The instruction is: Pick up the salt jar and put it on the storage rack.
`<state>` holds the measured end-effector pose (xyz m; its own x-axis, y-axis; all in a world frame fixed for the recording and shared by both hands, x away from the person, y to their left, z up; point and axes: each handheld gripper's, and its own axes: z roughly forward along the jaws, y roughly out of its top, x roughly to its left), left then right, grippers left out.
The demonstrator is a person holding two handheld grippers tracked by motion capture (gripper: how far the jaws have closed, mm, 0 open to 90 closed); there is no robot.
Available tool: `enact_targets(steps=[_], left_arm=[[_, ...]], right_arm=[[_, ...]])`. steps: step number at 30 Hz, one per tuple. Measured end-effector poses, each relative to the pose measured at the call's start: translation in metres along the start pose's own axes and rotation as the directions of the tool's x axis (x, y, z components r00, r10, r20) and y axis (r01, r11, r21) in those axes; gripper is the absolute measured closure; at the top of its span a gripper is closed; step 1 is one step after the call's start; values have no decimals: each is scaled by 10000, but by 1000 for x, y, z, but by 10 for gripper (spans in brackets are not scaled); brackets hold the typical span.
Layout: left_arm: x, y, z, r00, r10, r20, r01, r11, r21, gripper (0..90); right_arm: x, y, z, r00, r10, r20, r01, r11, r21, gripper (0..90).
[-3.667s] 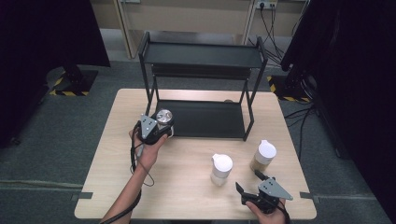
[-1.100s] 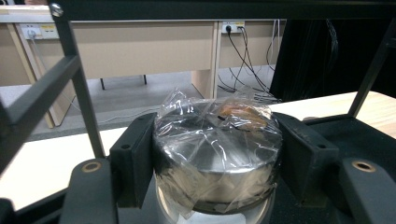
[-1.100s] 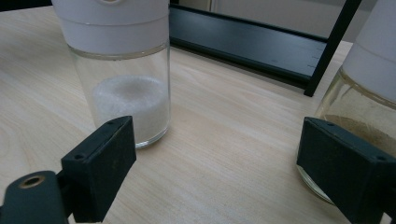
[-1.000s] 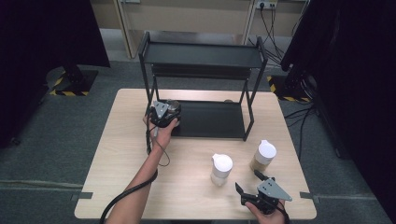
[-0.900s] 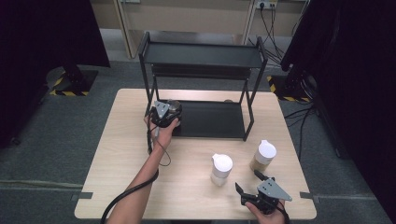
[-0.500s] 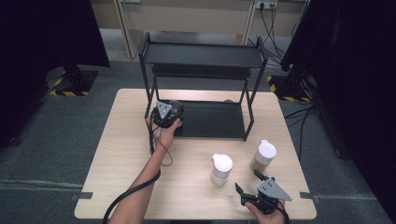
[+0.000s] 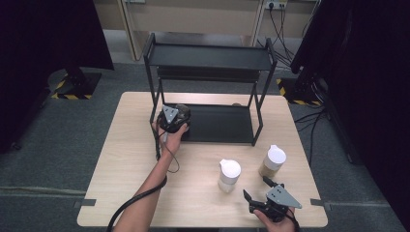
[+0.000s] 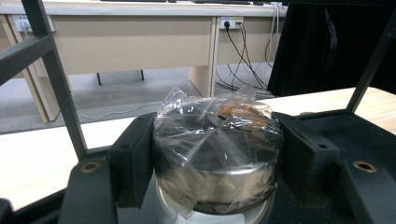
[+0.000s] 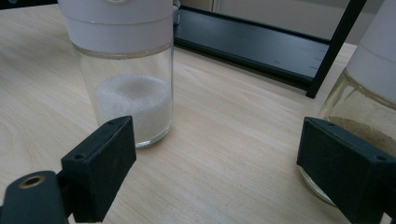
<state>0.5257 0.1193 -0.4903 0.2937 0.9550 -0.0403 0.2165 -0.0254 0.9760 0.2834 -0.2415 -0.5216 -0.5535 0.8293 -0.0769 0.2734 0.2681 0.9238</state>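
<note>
— Jaws on the left gripper [image 8: 217, 154]: how did they stand?

— Clenched on the steel tin [image 8: 215, 161], one black pad against each side of it. The tin was round and wrapped in crinkled clear film, and something brownish showed under the film at its top. From above, the left gripper [image 7: 177, 116] sat at the left end of the rack's lower shelf [image 7: 217, 124], with the tin resting on that shelf.

— And the other one?

— The right gripper [image 7: 261, 193] lay low at the near edge of the table [image 7: 121, 159], its jaws spread wide and gripping nothing. Along them, bare wood showed between the pads.

— What stood around it?

— Two glass jars with white caps. The jar of white grains [image 9: 128, 93] stood just beyond the left pad, the jar of brown powder [image 9: 359, 116] right behind the right pad; whether that pad touched the glass I could not tell. A black upright of the rack [image 7: 209, 58] rose just left of the held tin.

— Any writing?

— No label could be read on the tin or the jars.
</note>
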Motion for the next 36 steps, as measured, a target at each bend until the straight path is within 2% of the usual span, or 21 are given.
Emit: enact_targets(steps=[12, 16, 19, 26, 36], left_arm=[[0, -1, 0, 9999, -109, 87, 109, 9999, 93, 329], [0, -1, -1, 9998, -216, 10, 215, 9997, 119, 283], [0, 0, -3, 9994, -351, 58, 351, 9994, 58, 207], [-1, 2, -10, 9991, -401, 113, 402, 9991, -111, 148], [-5, 7, -21, 9996, -177, 218, 185, 9992, -356, 100]], right_arm=[[0, 0, 0, 10000, -44, -5, 44, 10000, -2, 118], [0, 0, 0, 10000, -46, -9, 46, 10000, -1, 118], [0, 0, 0, 10000, -58, -22, 58, 10000, -3, 119], [1, 0, 0, 9999, -140, -9, 140, 9999, 11, 118], [2, 0, 0, 9999, -150, -20, 150, 9999, 45, 118]])
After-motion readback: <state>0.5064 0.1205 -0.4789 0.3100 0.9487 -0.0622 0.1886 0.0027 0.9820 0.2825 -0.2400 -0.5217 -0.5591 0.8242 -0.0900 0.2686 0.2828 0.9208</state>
